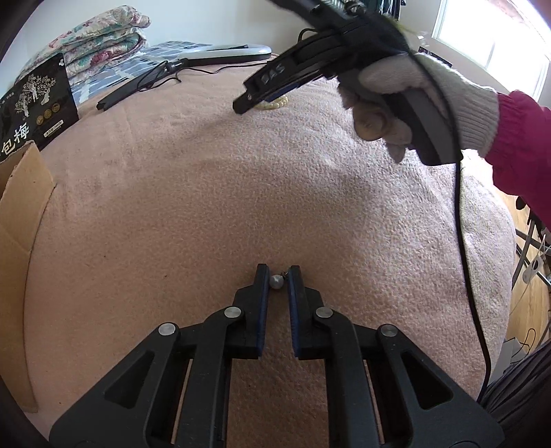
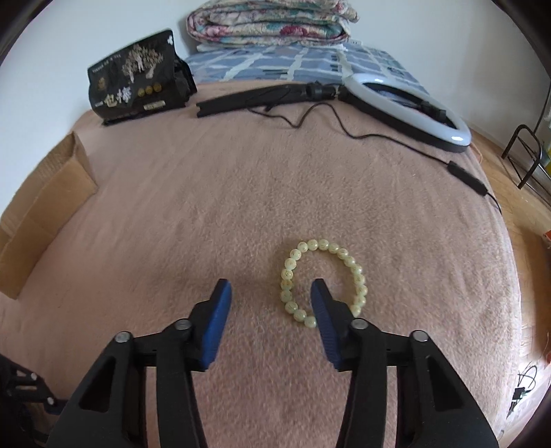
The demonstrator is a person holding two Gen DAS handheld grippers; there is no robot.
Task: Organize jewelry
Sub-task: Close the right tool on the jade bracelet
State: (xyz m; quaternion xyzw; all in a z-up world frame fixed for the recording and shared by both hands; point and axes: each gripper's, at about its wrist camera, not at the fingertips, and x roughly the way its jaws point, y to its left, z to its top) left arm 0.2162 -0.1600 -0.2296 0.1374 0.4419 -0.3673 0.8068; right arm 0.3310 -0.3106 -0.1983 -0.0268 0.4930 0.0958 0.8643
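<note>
A small grey pearl earring (image 1: 276, 281) lies on the pink blanket (image 1: 206, 206), pinched between the tips of my left gripper (image 1: 277, 275), which is shut on it. A pale yellow bead bracelet (image 2: 323, 245) rests in a loop on the blanket. My right gripper (image 2: 271, 291) is open and low over it: the right fingertip (image 2: 318, 293) is inside the loop, the left one outside, and the loop's left side lies between them untouched. In the left wrist view, a gloved hand (image 1: 396, 93) holds the right gripper (image 1: 246, 101) over the bracelet (image 1: 275, 102).
An open cardboard box (image 2: 44, 206) sits at the blanket's left edge. At the back are a black snack bag (image 2: 134, 75), a ring light (image 2: 413, 103) with its stand and cable (image 2: 378, 138), and folded quilts (image 2: 268, 24). Wooden floor lies to the right.
</note>
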